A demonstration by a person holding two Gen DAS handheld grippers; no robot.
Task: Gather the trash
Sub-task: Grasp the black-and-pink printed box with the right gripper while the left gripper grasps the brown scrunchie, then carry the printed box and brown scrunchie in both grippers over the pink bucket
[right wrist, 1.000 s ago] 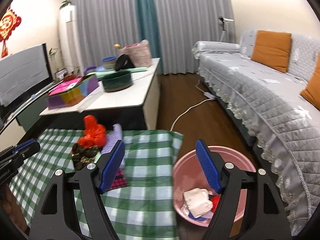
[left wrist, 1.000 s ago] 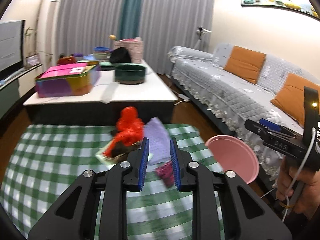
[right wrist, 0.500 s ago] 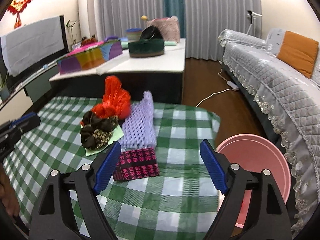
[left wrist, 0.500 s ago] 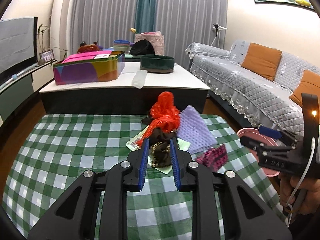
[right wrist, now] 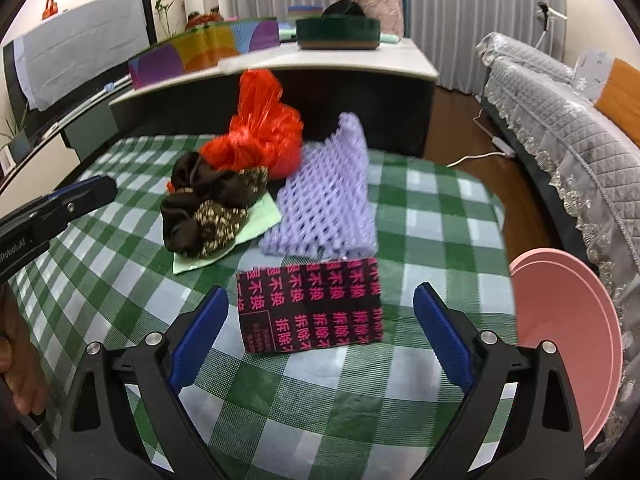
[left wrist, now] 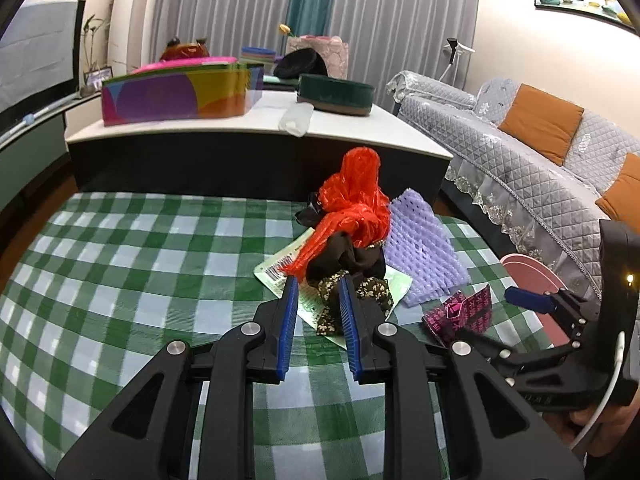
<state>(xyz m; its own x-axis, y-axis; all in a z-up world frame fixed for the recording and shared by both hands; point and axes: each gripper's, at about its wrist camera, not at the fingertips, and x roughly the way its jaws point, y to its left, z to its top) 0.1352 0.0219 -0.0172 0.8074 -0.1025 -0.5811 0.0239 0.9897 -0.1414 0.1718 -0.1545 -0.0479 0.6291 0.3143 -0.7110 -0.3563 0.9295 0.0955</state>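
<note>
A trash pile lies on the green checked cloth (right wrist: 440, 220): a red plastic bag (left wrist: 356, 200), a crumpled brown floral cloth (left wrist: 352, 264), a purple foam net (right wrist: 328, 200), a pale green paper (right wrist: 256, 220) and a black wrapper with pink print (right wrist: 312, 304). My left gripper (left wrist: 318, 284) hovers just before the brown cloth, its jaws a narrow gap apart with nothing pressed between them. My right gripper (right wrist: 320, 290) is low over the wrapper; its jaws are opening wide and the pads stand clear of the wrapper's sides. A pink bin (right wrist: 560, 320) sits at the cloth's right edge.
Behind the pile stands a low white-topped table (left wrist: 240, 120) with a colourful box (left wrist: 176, 96) and a dark green round tin (left wrist: 336, 92). A grey sofa (left wrist: 520, 140) runs along the right. A white cord (right wrist: 480, 156) lies on the wooden floor.
Both grippers have come down and closer to the pile. The right one swung left from over the pink bin to over the wrapper, and its jaws widened.
</note>
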